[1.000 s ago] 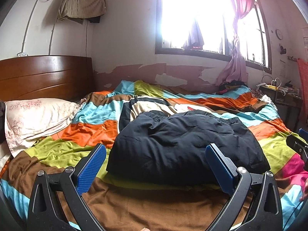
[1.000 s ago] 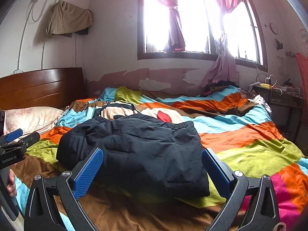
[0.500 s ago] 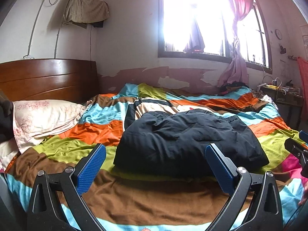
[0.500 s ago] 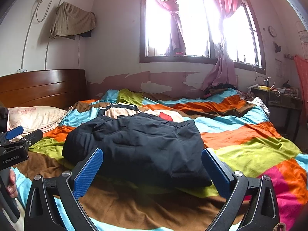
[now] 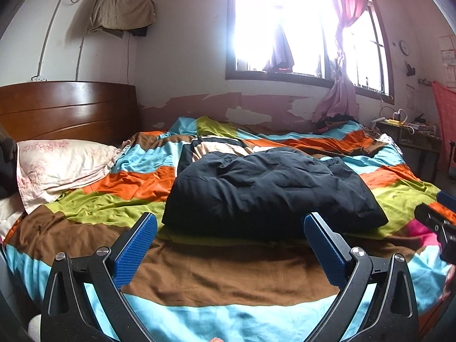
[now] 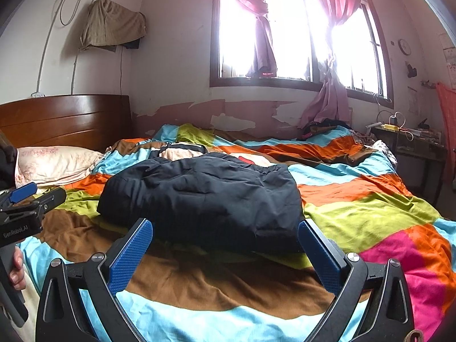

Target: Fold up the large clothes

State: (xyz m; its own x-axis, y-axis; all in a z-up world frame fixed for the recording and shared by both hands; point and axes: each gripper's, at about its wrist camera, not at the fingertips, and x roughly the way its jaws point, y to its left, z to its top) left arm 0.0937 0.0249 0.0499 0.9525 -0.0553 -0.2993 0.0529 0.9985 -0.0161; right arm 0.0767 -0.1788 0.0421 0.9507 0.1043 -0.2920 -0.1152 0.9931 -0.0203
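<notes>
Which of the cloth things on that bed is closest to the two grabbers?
The dark navy jacket, bundled mid-bed, lies just beyond both open grabbers. The pale flowered pillow sits further off, by the headboard.

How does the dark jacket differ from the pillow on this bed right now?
The jacket is dark navy; the pillow is pale with a faint pink print. The jacket lies folded mid-bed, straight ahead of both open hand-held grippers; the pillow sits off to the left by the headboard. Both rest on the striped bedspread, untouched.
</notes>
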